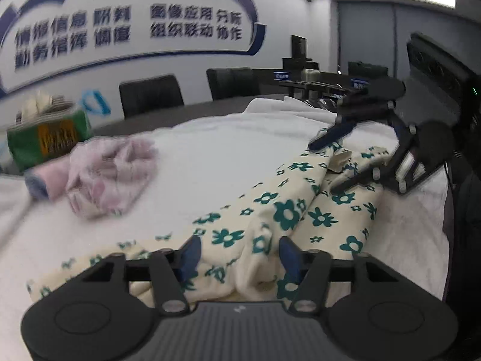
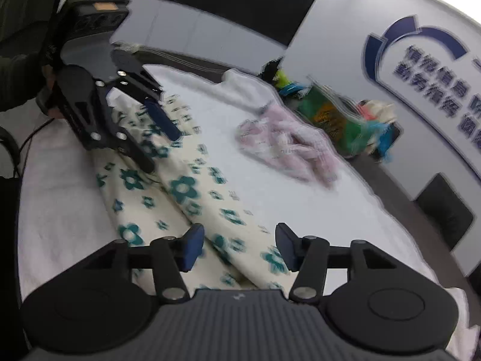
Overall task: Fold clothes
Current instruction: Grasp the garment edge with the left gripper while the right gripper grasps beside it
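On the white cloth-covered table (image 1: 210, 156), a cream garment with teal flowers (image 1: 288, 210) is lying in a long, loosely folded strip, reaching from one gripper to the other. The left gripper (image 1: 239, 254) is hovering low over one end of it, its blue-padded fingers spread apart with a ridge of fabric bunching up between them, so its jaws are standing released rather than pinching. In the right wrist view, the right gripper (image 2: 237, 245) is likewise sitting wide open over the opposite end, the cloth passing under the gap and touching neither pad that I can make out. Each gripper is showing in the other's camera, poised with parted fingers above the far end of the strip. Beside the garment, well apart from it, a crumpled pink garment (image 1: 111, 174) is resting on the cloth. Beyond that, near the table's edge, a green tissue box (image 1: 48, 141) is standing with tissue poking out. Dark chairs (image 1: 150, 94) are lining the far side, and a white wall with blue lettering (image 1: 126, 27) is rising behind them.
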A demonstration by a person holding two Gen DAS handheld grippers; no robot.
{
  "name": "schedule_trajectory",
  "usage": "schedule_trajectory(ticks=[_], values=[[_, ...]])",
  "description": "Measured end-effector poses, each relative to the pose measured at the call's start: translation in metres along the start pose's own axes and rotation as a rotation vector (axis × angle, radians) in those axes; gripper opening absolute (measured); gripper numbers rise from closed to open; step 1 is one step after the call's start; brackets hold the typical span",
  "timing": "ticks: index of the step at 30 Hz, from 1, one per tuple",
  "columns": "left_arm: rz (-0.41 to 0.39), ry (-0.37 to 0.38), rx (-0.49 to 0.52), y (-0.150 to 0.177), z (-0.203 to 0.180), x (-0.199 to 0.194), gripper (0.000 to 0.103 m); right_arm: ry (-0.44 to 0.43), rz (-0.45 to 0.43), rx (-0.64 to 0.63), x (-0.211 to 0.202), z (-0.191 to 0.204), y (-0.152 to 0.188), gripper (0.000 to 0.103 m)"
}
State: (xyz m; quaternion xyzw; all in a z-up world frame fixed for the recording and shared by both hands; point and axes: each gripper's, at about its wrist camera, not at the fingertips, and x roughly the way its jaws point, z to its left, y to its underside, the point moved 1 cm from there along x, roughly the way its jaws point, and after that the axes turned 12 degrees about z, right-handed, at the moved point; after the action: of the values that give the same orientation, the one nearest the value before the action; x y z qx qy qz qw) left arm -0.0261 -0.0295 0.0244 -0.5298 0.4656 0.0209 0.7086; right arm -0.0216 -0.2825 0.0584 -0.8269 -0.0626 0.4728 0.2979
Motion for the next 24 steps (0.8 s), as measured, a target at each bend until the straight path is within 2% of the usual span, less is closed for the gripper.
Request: schedule_trajectory(ticks=[1,2,4,6,8,9,10,11,12,13,14,16,18,21,22,23,24], values=[[-0.004,0.016,-0.019,0.001,0.004,0.0,0.015,-0.022,0.009,-0.013,0.006,0.003,-0.007,0.054],[-0.009,0.034,-0.038,0.001,0.007,-0.001,0.01,-0.037,0.016,-0.022,0.013,0.007,-0.013,0.054],[-0.045,0.025,-0.047,0.002,0.007,-0.006,0.01,-0.068,0.028,-0.042,0.025,0.015,-0.024,0.054],[-0.1,-0.019,-0.012,0.002,0.002,-0.013,0.009,-0.095,0.041,-0.06,0.039,0.023,-0.036,0.054],[-0.122,-0.061,0.013,0.0,-0.004,-0.016,0.009,-0.102,0.053,-0.068,0.056,0.028,-0.048,0.053],[-0.123,-0.075,0.018,0.0,-0.007,-0.016,0.009,-0.103,0.057,-0.066,0.061,0.029,-0.052,0.047],[-0.109,-0.079,0.009,-0.002,-0.006,-0.015,0.012,-0.101,0.061,-0.056,0.065,0.029,-0.054,0.038],[-0.097,-0.079,0.0,-0.002,-0.005,-0.014,0.014,-0.091,0.064,-0.048,0.067,0.03,-0.055,0.014],[-0.089,-0.073,-0.013,0.0,-0.002,-0.015,0.019,-0.066,0.061,-0.04,0.067,0.03,-0.055,0.006],[-0.079,-0.073,-0.023,0.002,0.001,-0.017,0.03,-0.037,0.045,-0.03,0.064,0.03,-0.054,0.006],[-0.075,-0.077,-0.031,0.004,0.005,-0.021,0.036,-0.005,0.03,-0.022,0.06,0.03,-0.054,0.006],[-0.067,-0.083,-0.042,0.005,0.013,-0.028,0.068,0.077,0.004,-0.031,0.052,0.038,-0.052,0.006],[-0.039,-0.097,-0.024,-0.002,0.016,-0.029,0.071,0.129,-0.018,-0.046,0.046,0.045,-0.052,0.006],[0.035,-0.09,0.031,-0.012,0.014,-0.016,0.072,0.144,-0.045,-0.042,0.042,0.049,-0.051,0.006],[0.063,-0.087,0.053,-0.014,0.013,-0.011,0.069,0.15,-0.054,-0.036,0.041,0.049,-0.05,0.006],[0.088,-0.092,0.076,-0.015,0.012,-0.006,0.059,0.15,-0.061,-0.031,0.039,0.048,-0.048,0.006],[0.113,-0.098,0.099,-0.015,0.011,-0.002,0.021,0.147,-0.068,-0.031,0.037,0.048,-0.047,0.006]])
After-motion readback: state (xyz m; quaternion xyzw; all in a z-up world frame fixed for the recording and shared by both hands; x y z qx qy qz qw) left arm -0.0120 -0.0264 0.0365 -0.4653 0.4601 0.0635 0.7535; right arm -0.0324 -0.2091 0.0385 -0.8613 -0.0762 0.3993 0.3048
